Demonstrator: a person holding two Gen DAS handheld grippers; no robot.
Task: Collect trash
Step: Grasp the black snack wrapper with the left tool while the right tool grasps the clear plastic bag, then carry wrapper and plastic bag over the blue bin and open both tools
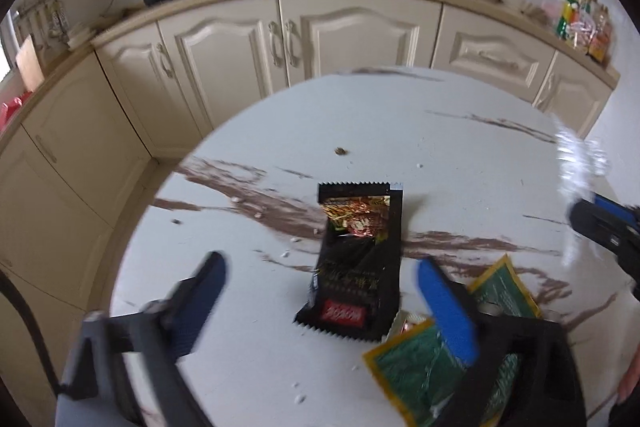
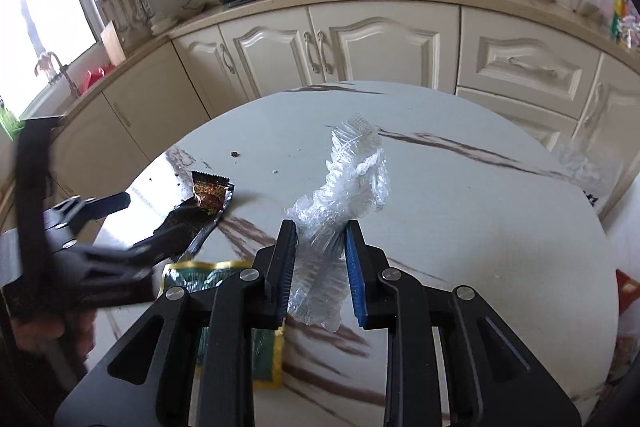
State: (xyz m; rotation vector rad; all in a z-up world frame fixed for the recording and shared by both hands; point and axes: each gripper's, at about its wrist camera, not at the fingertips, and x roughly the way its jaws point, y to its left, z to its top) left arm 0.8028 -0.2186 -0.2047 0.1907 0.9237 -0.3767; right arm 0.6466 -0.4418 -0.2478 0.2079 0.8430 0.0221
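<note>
Crumbs (image 1: 341, 151) beyond black wrapper (image 1: 356, 259).

Black wrapper (image 1: 354, 263) left of green packet (image 1: 424, 359)

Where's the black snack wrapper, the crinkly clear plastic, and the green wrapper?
black snack wrapper (image 1: 354, 267), left wrist view, on its dark middle.
clear plastic (image 2: 344, 187), right wrist view, on the crumpled part above the fingers.
green wrapper (image 1: 416, 367), left wrist view, on its green face.
</note>
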